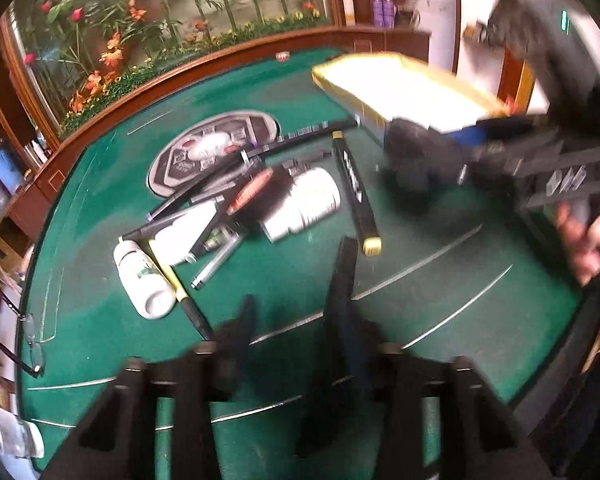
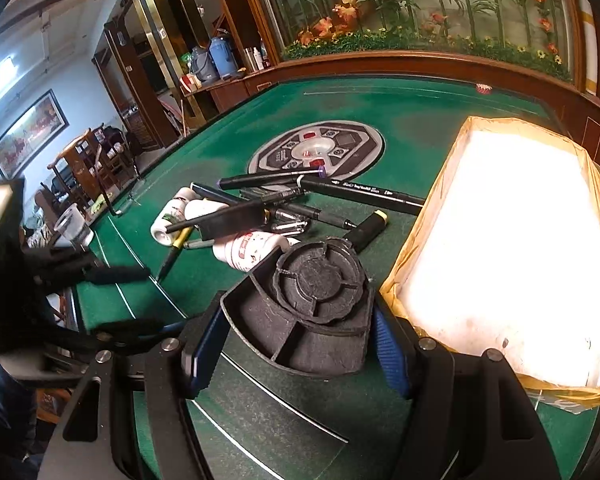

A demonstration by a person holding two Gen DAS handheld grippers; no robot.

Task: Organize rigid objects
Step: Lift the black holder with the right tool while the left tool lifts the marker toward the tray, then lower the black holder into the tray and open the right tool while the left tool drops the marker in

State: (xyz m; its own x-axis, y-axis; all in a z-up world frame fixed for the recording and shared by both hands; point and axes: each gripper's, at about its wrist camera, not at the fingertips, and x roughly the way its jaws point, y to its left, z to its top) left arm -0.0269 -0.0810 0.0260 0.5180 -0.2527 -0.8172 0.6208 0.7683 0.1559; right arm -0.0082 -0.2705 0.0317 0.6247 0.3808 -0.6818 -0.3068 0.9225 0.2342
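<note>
Where the green table (image 2: 340, 104) begins on the left, we see our left gripper (image 2: 128, 300), blurred, its fingers slightly apart with nothing between them, hovering above the felt. Beside it lies the pile: a small white bottle (image 1: 144, 280), a larger white bottle (image 1: 304, 200), crossed black pens (image 2: 364, 192) and a yellow-capped marker (image 1: 356, 192), all near the round centre panel (image 2: 316, 148). Further right our right gripper (image 2: 296, 344) is clamped by its blue pads on a black ribbed lid-like piece (image 2: 312, 304), held just beside the yellow-edged tray (image 2: 396, 280), which rests at the table's right.
</note>
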